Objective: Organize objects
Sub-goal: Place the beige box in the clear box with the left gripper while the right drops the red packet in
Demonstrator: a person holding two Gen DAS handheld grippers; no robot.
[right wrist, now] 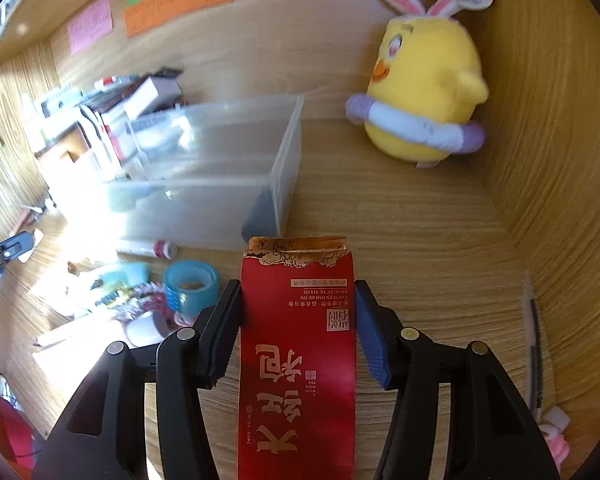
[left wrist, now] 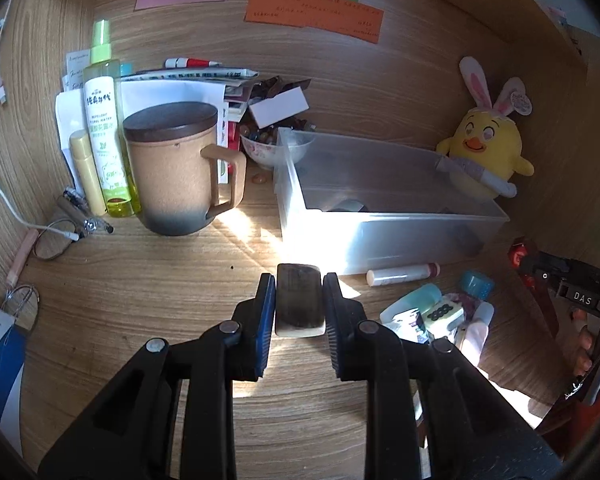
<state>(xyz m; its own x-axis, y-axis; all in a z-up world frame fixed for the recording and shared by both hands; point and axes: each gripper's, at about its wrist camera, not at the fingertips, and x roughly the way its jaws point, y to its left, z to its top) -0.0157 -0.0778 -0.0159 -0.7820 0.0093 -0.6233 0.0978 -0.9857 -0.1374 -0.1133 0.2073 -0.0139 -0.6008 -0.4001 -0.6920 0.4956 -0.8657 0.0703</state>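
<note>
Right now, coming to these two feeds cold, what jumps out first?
The red packet with gold lettering fills the middle of the right wrist view, clamped in the right gripper. Behind it, a yellow chick toy with bunny ears stands against the back wall, right of the clear plastic bin. On the left feed, the left gripper pinches a small dark block in front of a big brown lidded mug.

Your dark rounded block is up off the desk, pinched on both sides. Your red packet with gold lettering is gripped lengthwise, torn top forward. The clear plastic bin lies just beyond, dark items inside.
</note>
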